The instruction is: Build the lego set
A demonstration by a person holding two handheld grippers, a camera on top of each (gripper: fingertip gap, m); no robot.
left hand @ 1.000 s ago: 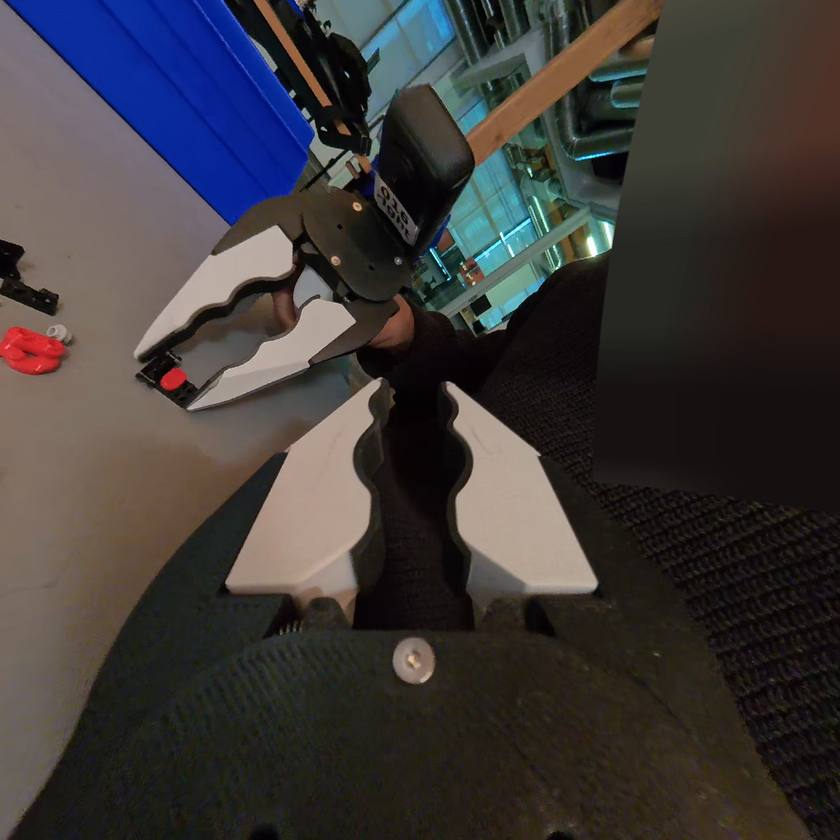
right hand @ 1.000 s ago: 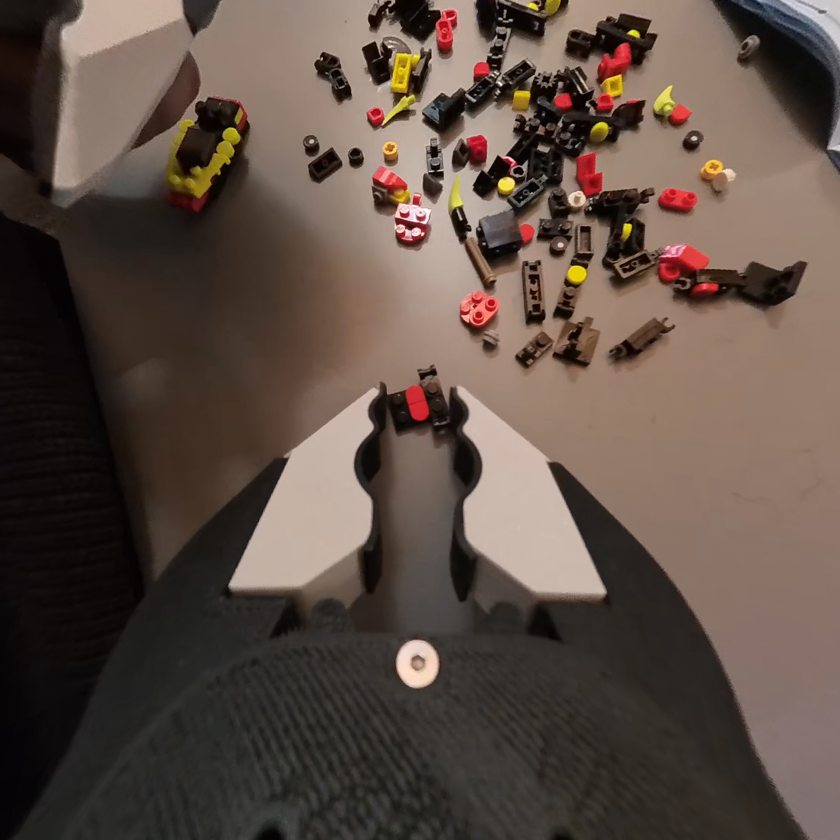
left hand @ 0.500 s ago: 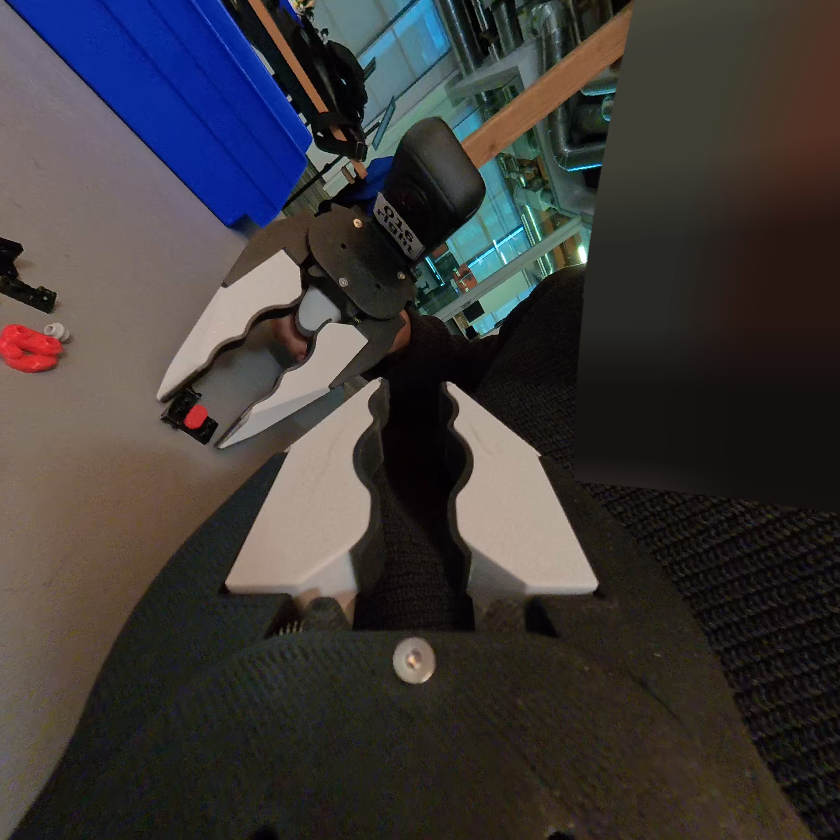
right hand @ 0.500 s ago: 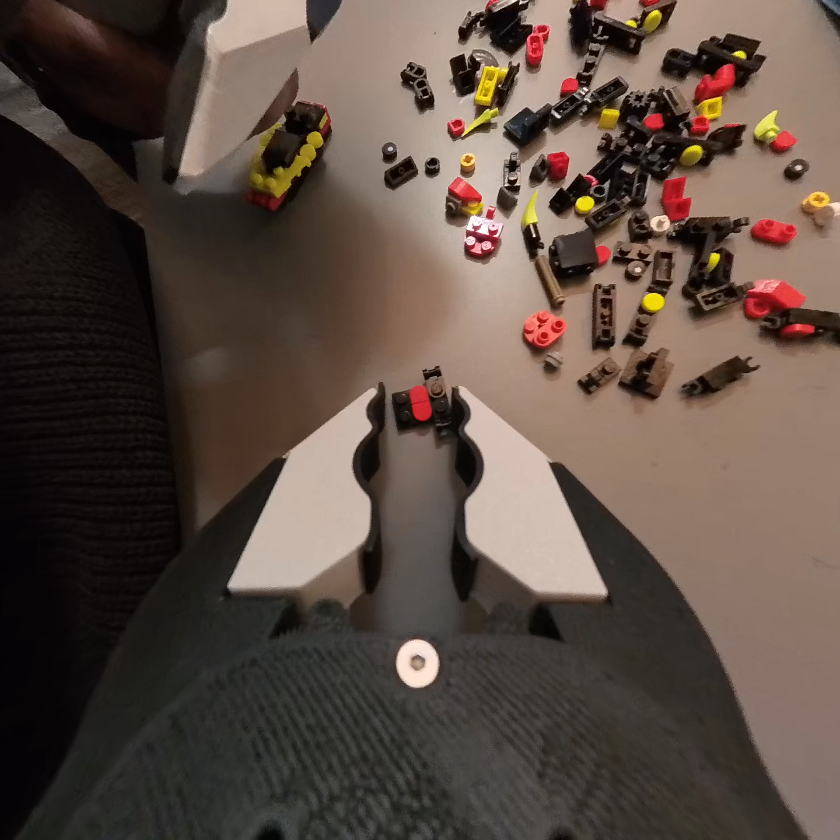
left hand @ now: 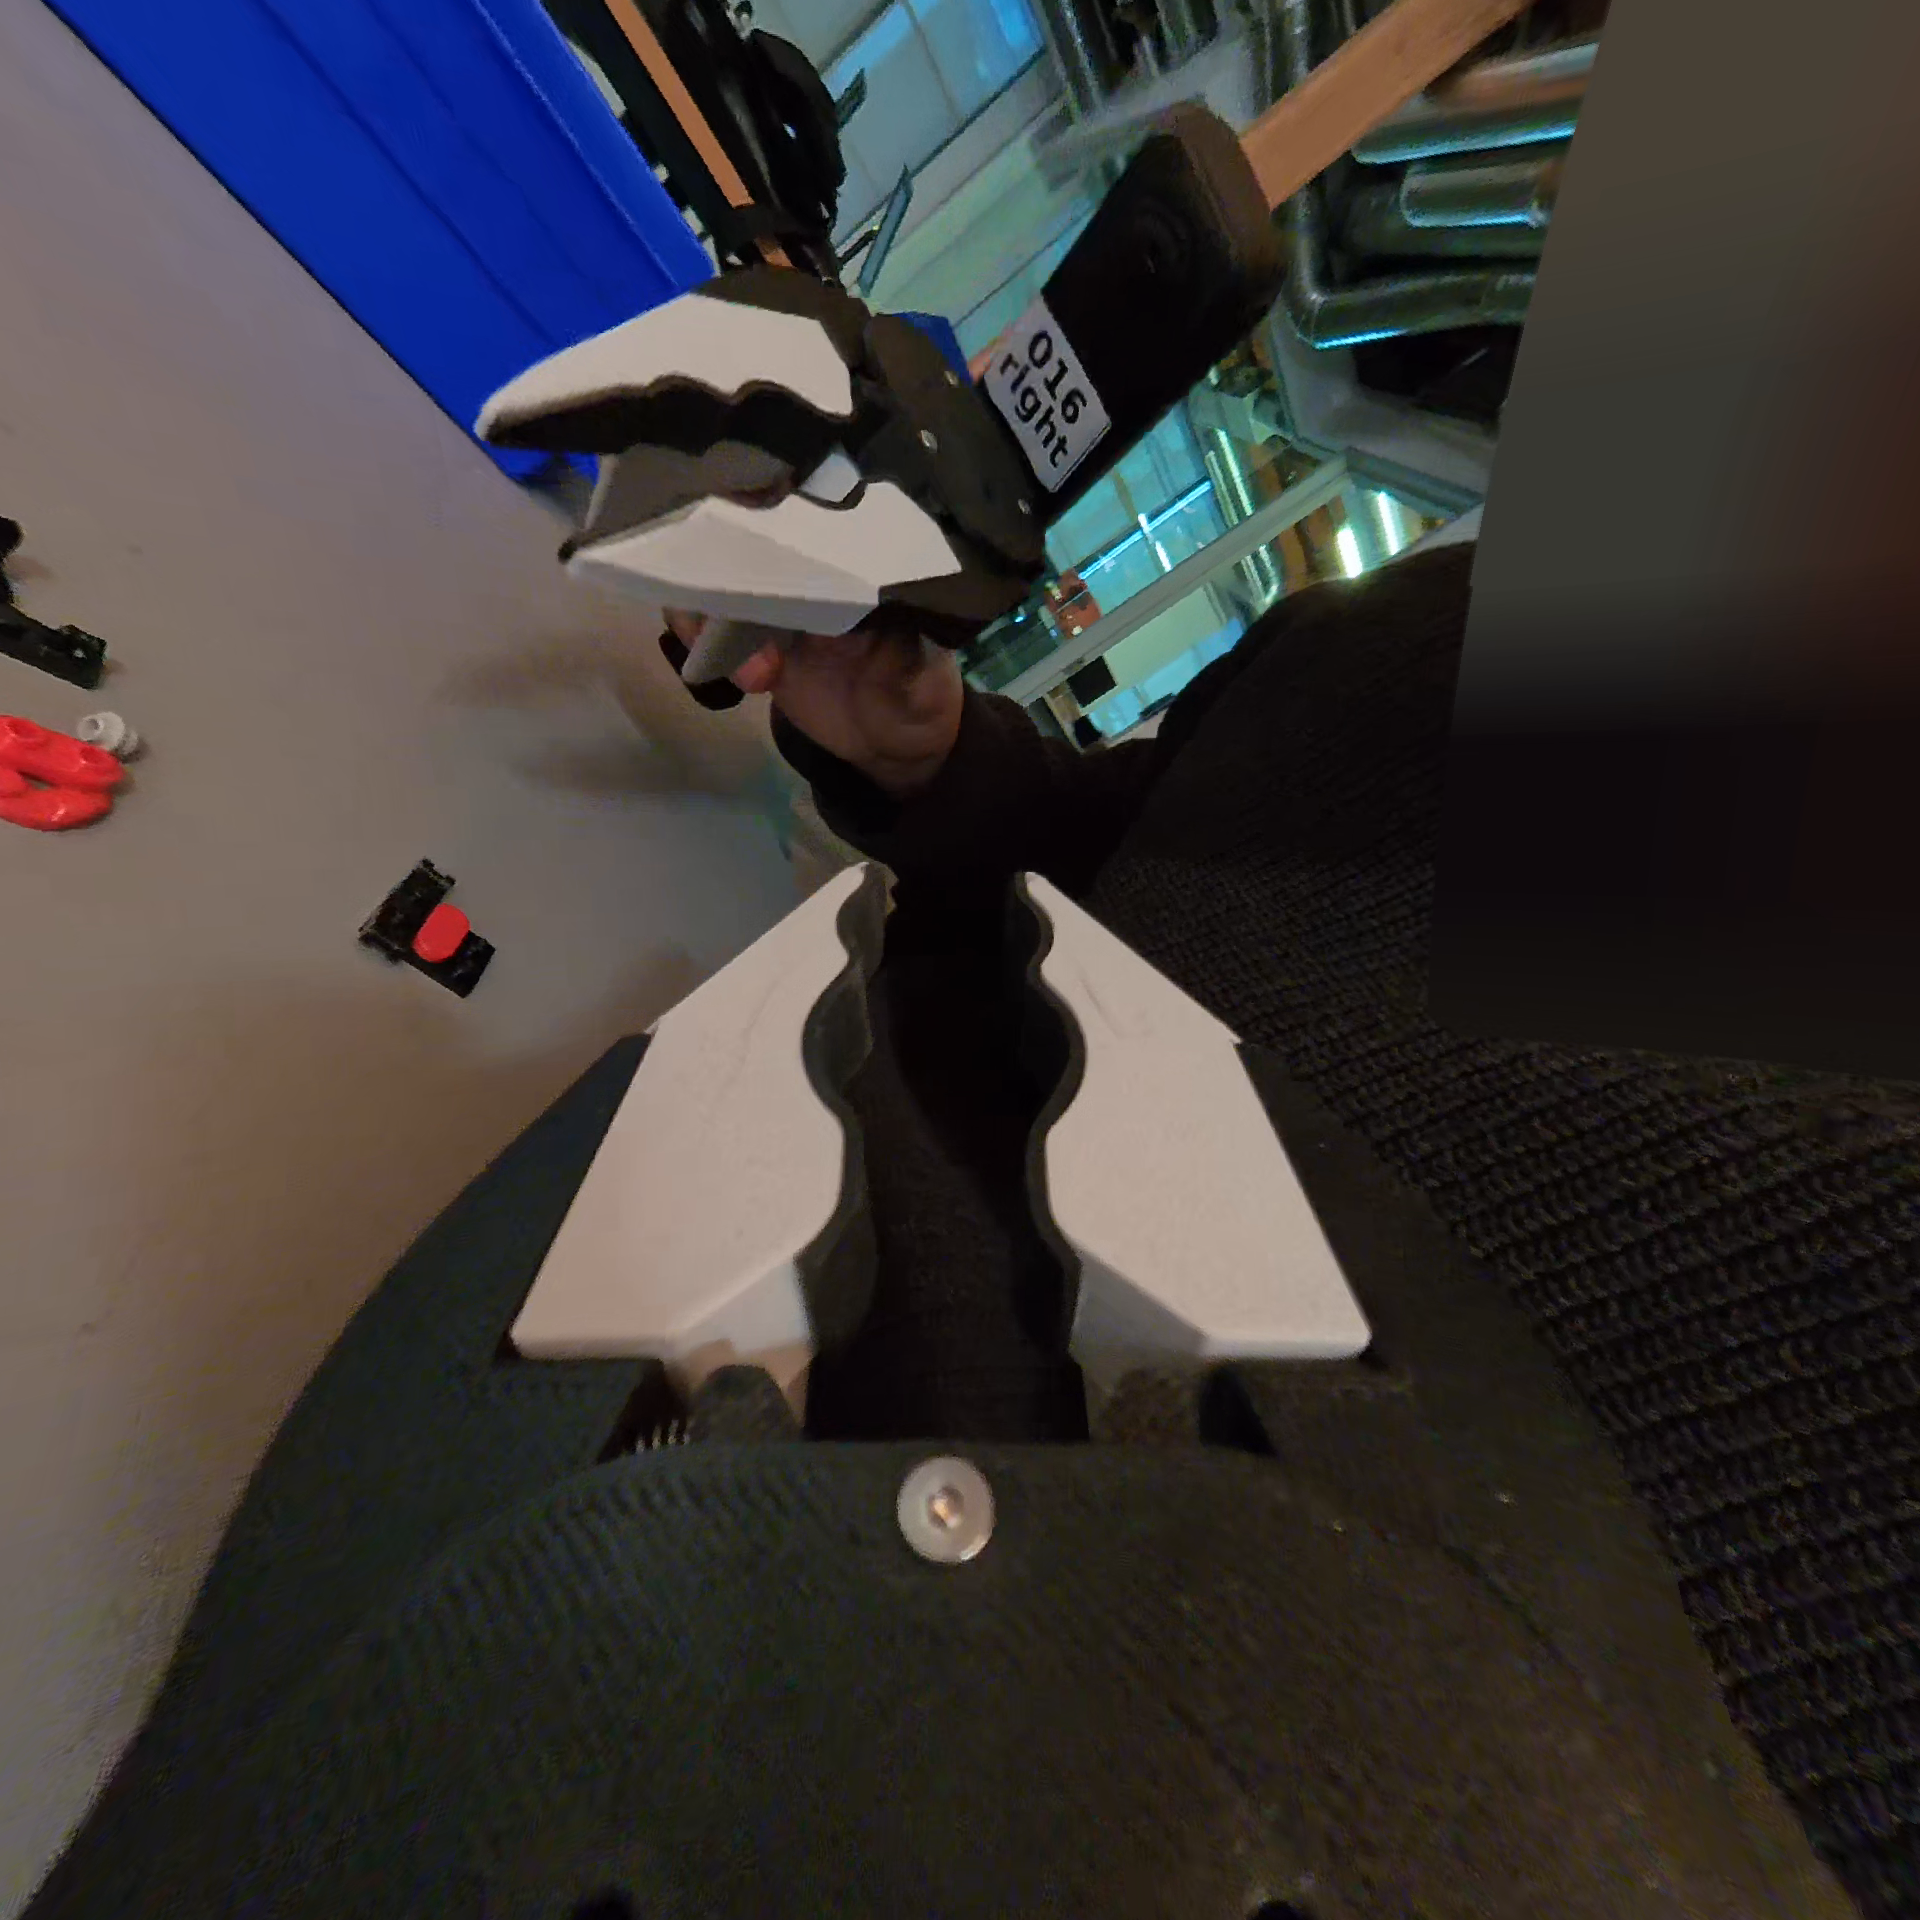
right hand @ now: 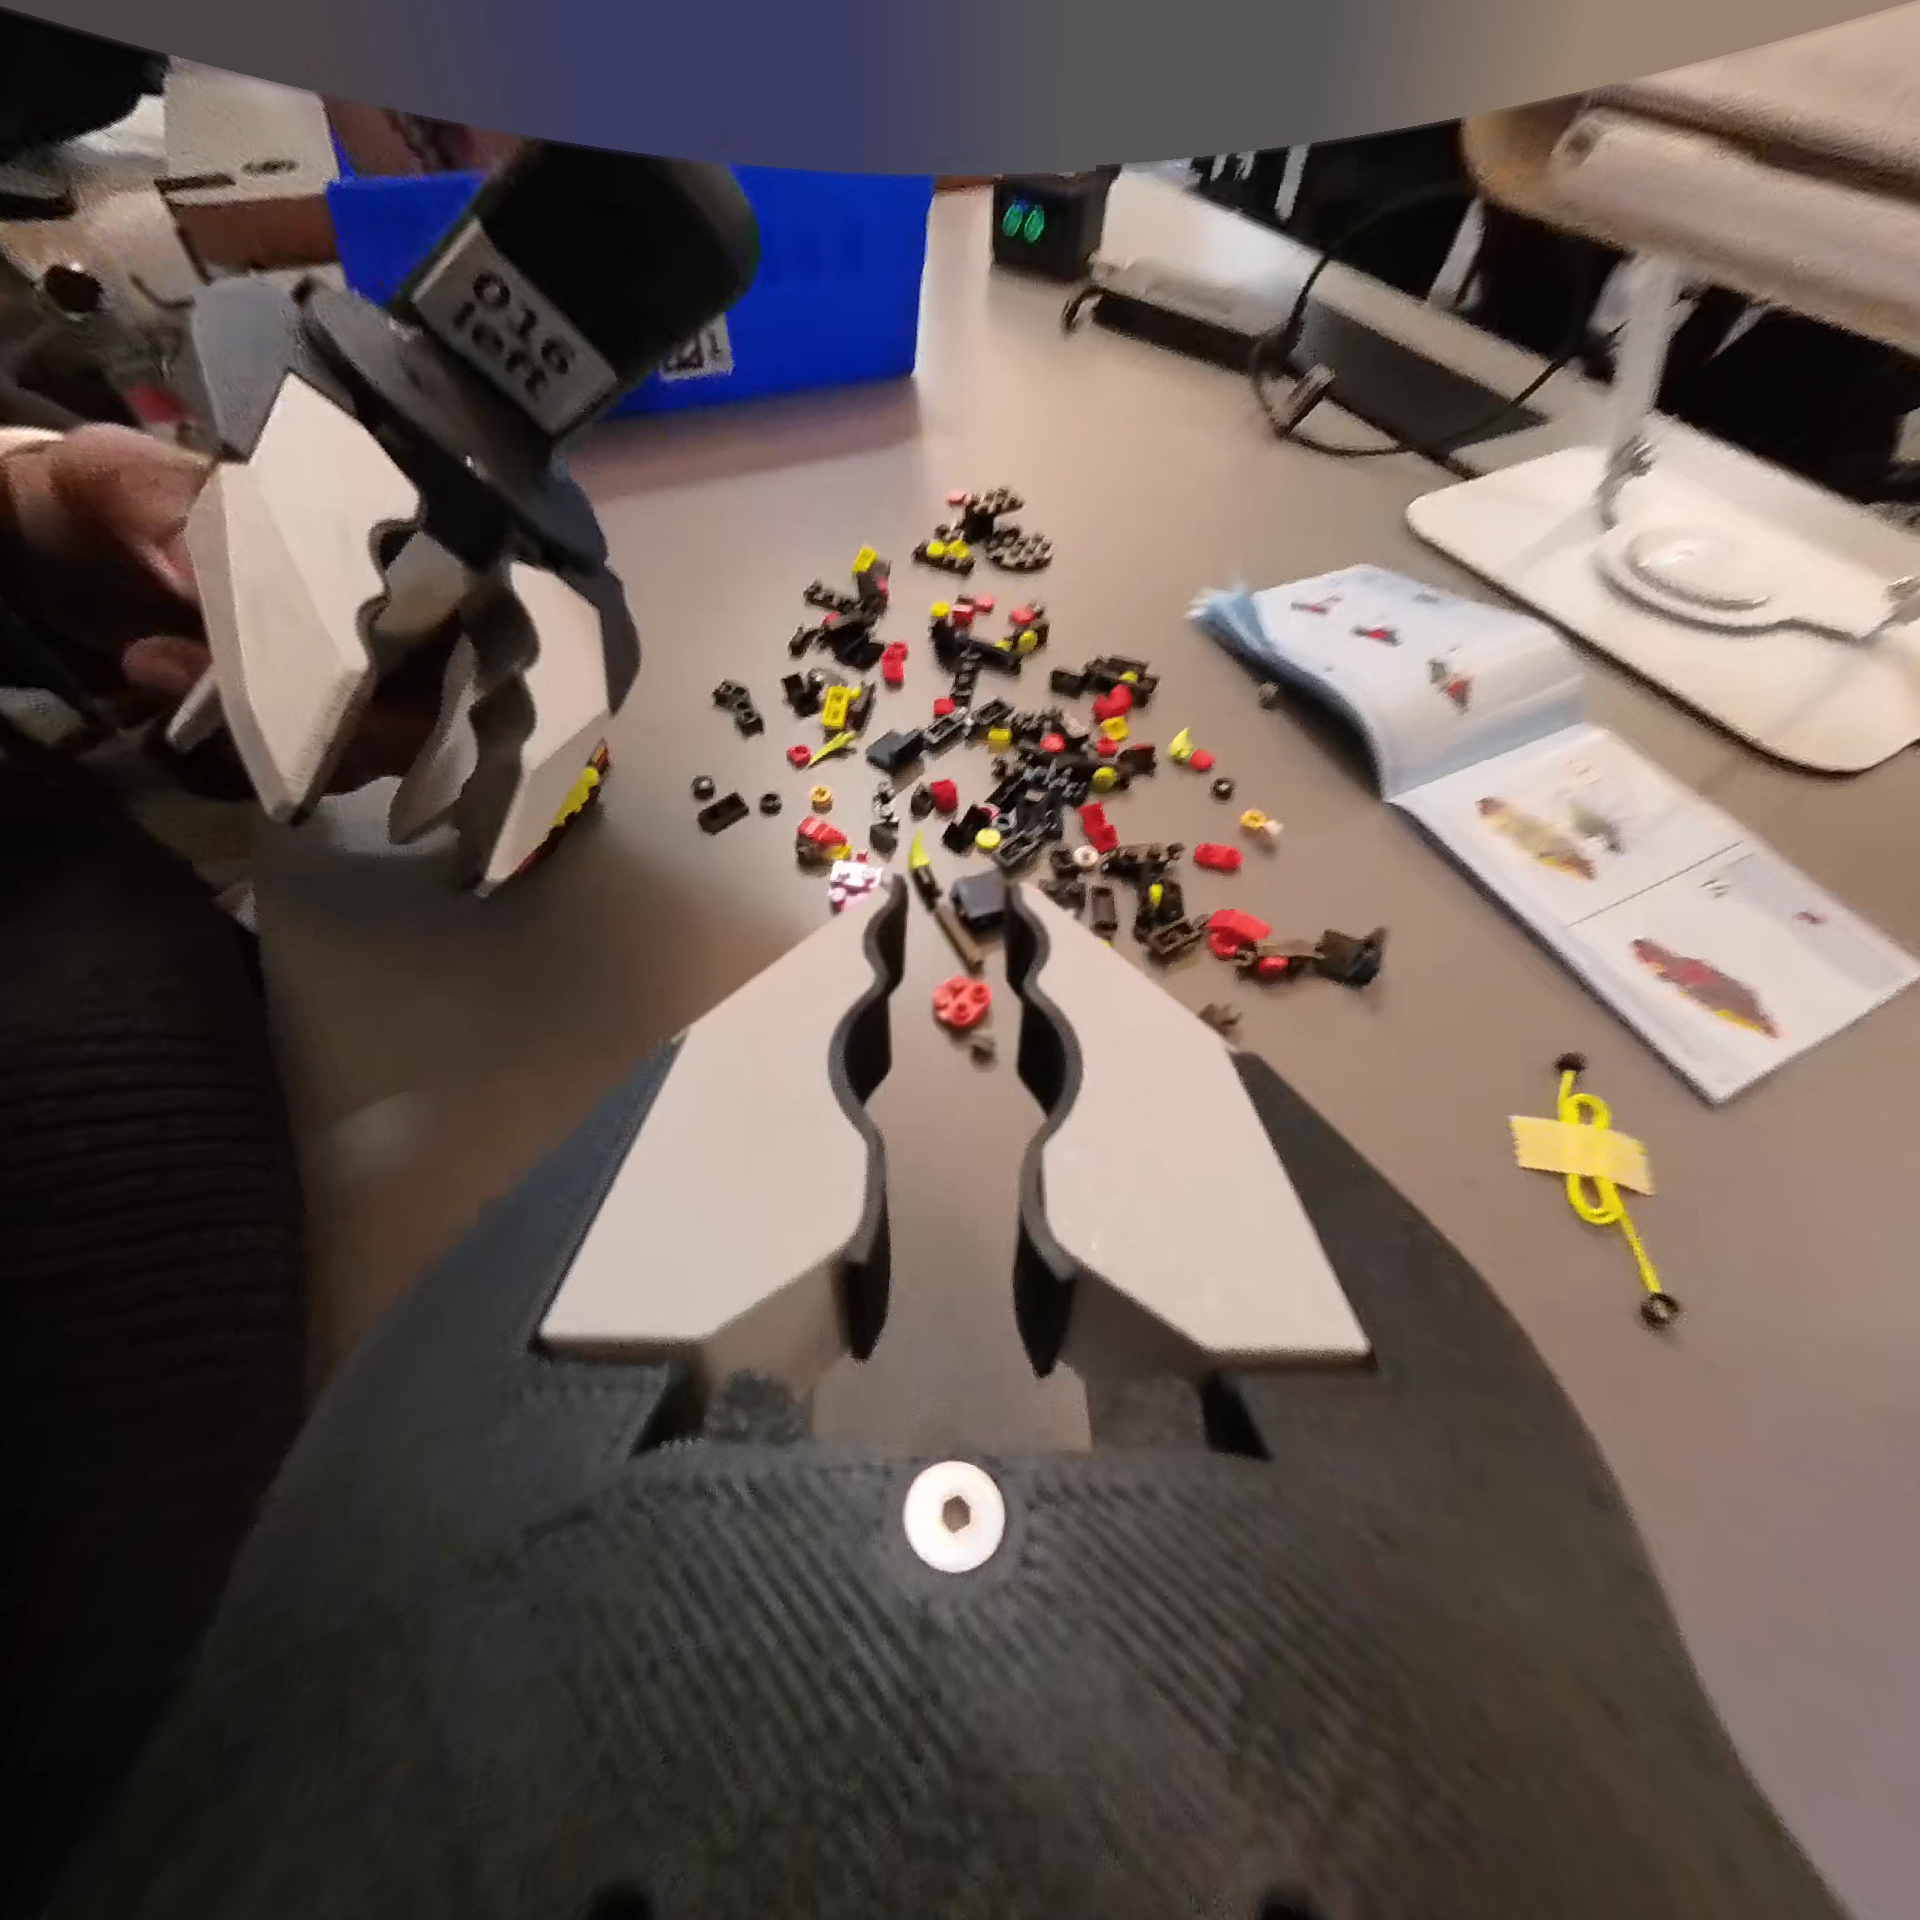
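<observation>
Both grippers hover spread and empty: the left gripper (right hand: 457,831) and right gripper (right hand: 956,904) above loose toy bricks (right hand: 1018,748); a small black-and-red assembly (left hand: 426,928) lies apart, unheld.

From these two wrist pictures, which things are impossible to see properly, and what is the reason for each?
- Small red, yellow and black brick model, right wrist view: mostly hidden behind the left gripper.
- Loose toy bricks, right wrist view: blurred, small shapes unclear.
- Instruction booklet, right wrist view: blurred drawings.
- Red pieces, left wrist view: cut by the left edge.
- Upper right of the left wrist view: covered by a dark patch.
</observation>
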